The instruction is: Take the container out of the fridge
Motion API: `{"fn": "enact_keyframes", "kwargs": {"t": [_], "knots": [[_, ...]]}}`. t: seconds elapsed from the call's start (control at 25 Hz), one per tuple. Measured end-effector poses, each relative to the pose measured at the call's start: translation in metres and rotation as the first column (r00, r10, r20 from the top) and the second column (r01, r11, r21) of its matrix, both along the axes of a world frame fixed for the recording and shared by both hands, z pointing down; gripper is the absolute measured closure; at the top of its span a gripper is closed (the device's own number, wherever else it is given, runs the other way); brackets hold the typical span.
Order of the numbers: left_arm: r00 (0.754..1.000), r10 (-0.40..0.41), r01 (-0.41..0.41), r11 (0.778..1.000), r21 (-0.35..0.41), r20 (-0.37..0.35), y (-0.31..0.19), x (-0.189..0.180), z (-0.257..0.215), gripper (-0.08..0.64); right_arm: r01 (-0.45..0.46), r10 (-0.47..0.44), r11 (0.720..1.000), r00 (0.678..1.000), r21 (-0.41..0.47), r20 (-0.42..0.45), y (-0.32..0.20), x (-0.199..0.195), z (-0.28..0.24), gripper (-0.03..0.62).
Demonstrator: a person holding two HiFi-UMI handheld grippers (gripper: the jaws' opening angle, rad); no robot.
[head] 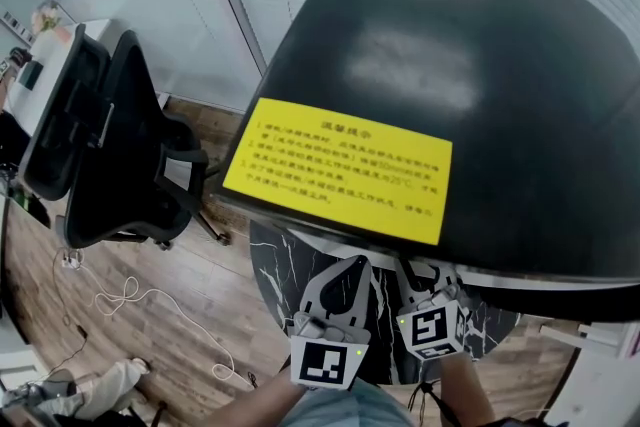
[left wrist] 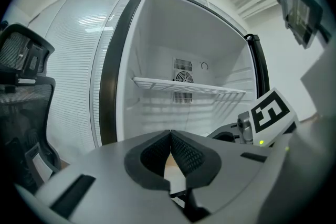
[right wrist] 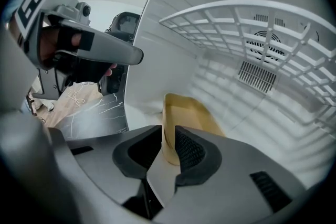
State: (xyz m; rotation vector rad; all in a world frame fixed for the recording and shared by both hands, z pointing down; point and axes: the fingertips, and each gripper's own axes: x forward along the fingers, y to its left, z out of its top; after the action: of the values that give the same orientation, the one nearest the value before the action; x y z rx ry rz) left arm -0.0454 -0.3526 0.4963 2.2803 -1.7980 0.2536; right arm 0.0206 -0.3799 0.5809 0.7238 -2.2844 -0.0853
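Observation:
A shallow tan container [right wrist: 190,113] lies on the white floor inside the open fridge [left wrist: 157,34]. My right gripper [right wrist: 168,132] is shut on its near rim, one jaw inside the wall and one outside. My left gripper [left wrist: 171,134] is shut with its tips touching and nothing between them; it hovers in front of the fridge opening, left of the right gripper's marker cube [left wrist: 271,113]. In the head view both grippers [head: 345,280] [head: 432,303] reach under the fridge's black top [head: 470,85], which hides the container.
A white wire shelf [right wrist: 247,23] spans the fridge above the container. A yellow label [head: 340,167] sits on the fridge top. A black office chair [head: 110,145] stands to the left on the wood floor, with a white cable [head: 150,305] nearby.

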Motion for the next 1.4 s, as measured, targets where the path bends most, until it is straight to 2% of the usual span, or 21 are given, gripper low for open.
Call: {"fn": "enact_keyframes", "kwargs": {"t": [0.4,0.88,1.4], "knots": [[1.000,-0.017,0.017,1.000,-0.013,-0.002,0.000,-0.004,0.002,0.546,0.058,-0.062,0.996,0.996,-0.067,-0.057,-0.001,-0.006,0.005,0.510],[1.000,-0.020,0.020,1.000,-0.008,-0.005,-0.002,-0.009,0.001,0.546,0.105,-0.124,0.990,0.968,-0.098,-0.217,-0.003,-0.011,0.015,0.557],[1.000,-0.013,0.013,1.000,0.024,0.000,0.006,-0.010,-0.013,0.546,0.101,-0.113,0.992,0.976,-0.071,-0.188,0.012,-0.011,-0.001,0.561]]}}
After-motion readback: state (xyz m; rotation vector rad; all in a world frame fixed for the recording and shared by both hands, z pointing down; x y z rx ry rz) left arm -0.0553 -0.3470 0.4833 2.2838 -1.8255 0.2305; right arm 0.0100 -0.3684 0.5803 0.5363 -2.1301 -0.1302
